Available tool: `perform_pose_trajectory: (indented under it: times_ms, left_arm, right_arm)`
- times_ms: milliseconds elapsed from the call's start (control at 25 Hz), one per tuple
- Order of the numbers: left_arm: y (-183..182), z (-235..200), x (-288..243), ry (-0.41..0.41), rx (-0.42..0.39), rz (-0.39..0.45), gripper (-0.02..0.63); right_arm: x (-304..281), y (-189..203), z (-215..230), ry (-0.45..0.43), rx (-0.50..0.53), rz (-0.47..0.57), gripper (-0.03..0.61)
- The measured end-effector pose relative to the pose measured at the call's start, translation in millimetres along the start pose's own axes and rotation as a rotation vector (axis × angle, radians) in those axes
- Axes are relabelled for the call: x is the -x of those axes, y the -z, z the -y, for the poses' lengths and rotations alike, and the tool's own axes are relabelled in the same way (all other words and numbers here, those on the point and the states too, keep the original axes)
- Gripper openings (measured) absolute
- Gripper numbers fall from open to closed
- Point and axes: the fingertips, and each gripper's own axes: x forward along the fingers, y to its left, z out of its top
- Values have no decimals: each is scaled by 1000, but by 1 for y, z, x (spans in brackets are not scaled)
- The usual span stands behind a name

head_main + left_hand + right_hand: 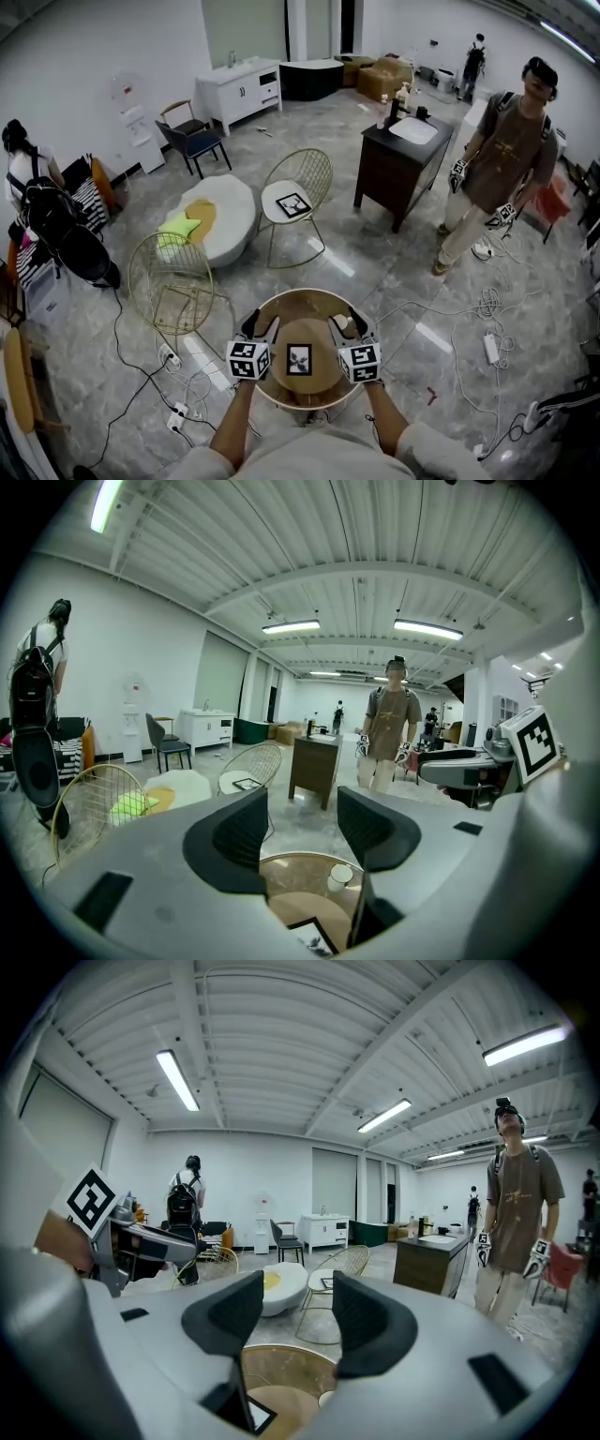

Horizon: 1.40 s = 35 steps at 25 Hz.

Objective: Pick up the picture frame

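Both pairs of jaws stand apart, empty. The left gripper (262,325) and right gripper (347,324) flank the frame (299,359) over the round surface (300,307). The frame looks light, stiff and breakable, so pinch a side edge. The gripper views catch only its dark edge; the head view shows its face.

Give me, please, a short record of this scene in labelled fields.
target: picture frame, between the two grippers, over the round table
left gripper: jaws apart, nothing between them
right gripper: jaws apart, nothing between them
contact with frame: cannot tell
also on table: small white cup
elsewhere: second frame on a wire chair
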Motion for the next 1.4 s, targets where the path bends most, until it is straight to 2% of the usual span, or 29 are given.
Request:
perform_pose_trajectory:
  times_ms: [680, 1000, 1400]
  left_arm:
    - [-3, -51, -42, 71, -4, -45, 212]
    - [10, -61, -56, 82, 6, -78, 212]
    - [50, -61, -69, 98, 33, -140, 212]
  right_arm:
    - [-62, -4, -11, 41, -21, -41, 232]
    - [-78, 11, -11, 37, -30, -76, 232]
    - [-85, 50, -11, 31, -50, -146, 230]
